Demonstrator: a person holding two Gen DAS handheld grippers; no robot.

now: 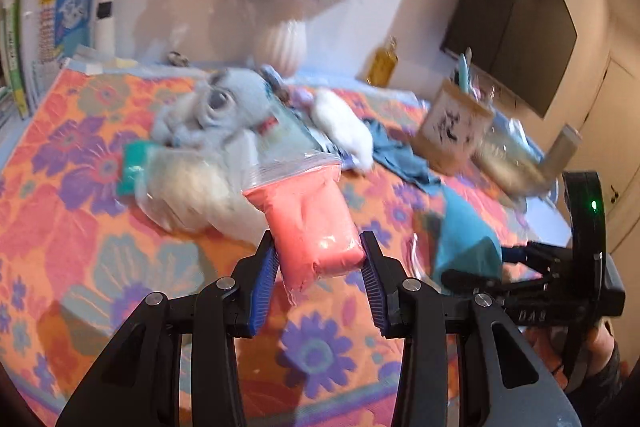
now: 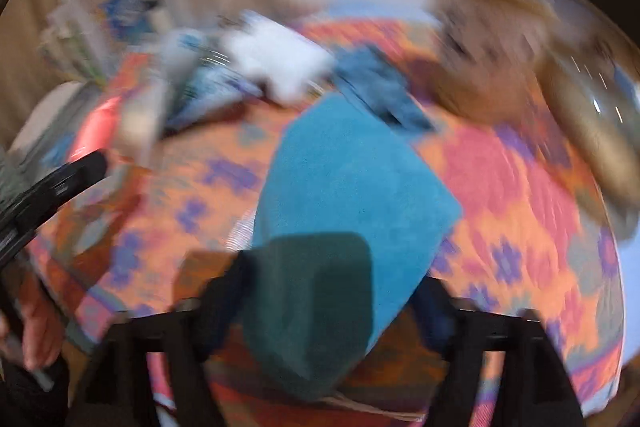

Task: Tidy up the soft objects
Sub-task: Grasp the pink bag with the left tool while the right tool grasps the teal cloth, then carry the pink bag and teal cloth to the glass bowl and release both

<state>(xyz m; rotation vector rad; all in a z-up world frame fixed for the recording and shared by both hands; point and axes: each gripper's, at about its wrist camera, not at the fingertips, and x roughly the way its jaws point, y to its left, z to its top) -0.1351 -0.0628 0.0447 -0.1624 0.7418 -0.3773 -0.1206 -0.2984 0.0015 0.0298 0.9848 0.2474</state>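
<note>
A clear zip bag of pink soft stuff (image 1: 316, 223) is pinched between the blue pads of my left gripper (image 1: 320, 259), which is shut on it above the flowered tablecloth (image 1: 80, 227). A folded teal cloth (image 2: 352, 179) rests on the table, its near end between the wide-set fingers of my right gripper (image 2: 328, 307). That view is badly blurred and the pads do not seem to press on it. In the left wrist view the right gripper (image 1: 480, 263) is at the right with the teal cloth (image 1: 464, 227) at its tip.
Behind the pink bag lie a bag of white stuffing (image 1: 188, 187), a grey-blue plush toy (image 1: 216, 107), a white fluffy piece (image 1: 344, 127) and a crumpled blue cloth (image 1: 396, 151). A paper bag (image 1: 452, 123), a yellow bottle (image 1: 382, 63) and a flower vase (image 1: 280, 43) stand at the back.
</note>
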